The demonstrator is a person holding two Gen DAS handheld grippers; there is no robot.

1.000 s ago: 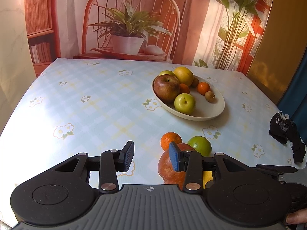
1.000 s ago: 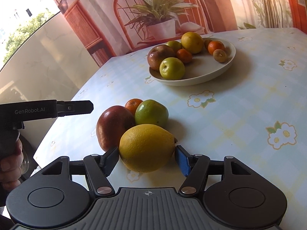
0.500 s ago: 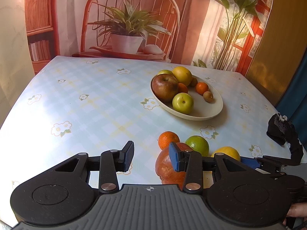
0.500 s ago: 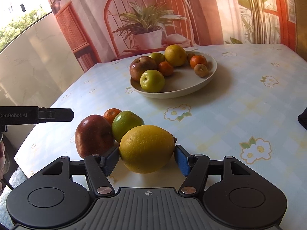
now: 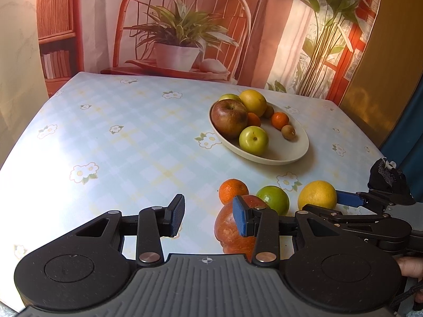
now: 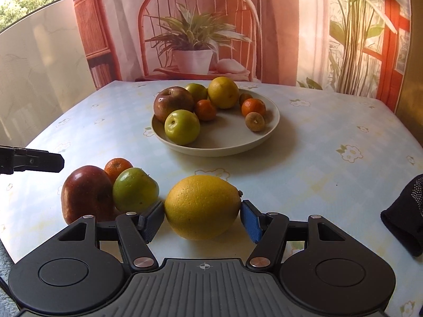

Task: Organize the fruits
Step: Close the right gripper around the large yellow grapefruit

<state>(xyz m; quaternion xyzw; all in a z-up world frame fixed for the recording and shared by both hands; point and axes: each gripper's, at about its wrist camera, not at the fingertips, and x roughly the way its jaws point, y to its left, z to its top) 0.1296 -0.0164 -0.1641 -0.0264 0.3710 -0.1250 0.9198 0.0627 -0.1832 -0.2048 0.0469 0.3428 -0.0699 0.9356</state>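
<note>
My right gripper (image 6: 202, 219) is shut on a yellow lemon (image 6: 203, 206), held just above the table; it also shows in the left wrist view (image 5: 317, 195). Left of it lie a red apple (image 6: 86, 194), a green apple (image 6: 134, 190) and a small orange (image 6: 117, 166). A cream bowl (image 6: 272, 121) farther back holds several fruits. My left gripper (image 5: 208, 216) is open and empty, low over the table, with the red apple (image 5: 227, 233) just behind its right finger. The green apple (image 5: 273, 199), the orange (image 5: 232, 189) and the bowl (image 5: 301, 150) show there too.
A black glove (image 6: 407, 211) lies on the table at the right, also in the left wrist view (image 5: 388, 177). The table's left edge runs close to the loose fruits. A printed backdrop hangs behind the table.
My right gripper has carried the lemon to the right, away from the red and green apples, and turned toward the bowl. My left gripper has hardly moved.
</note>
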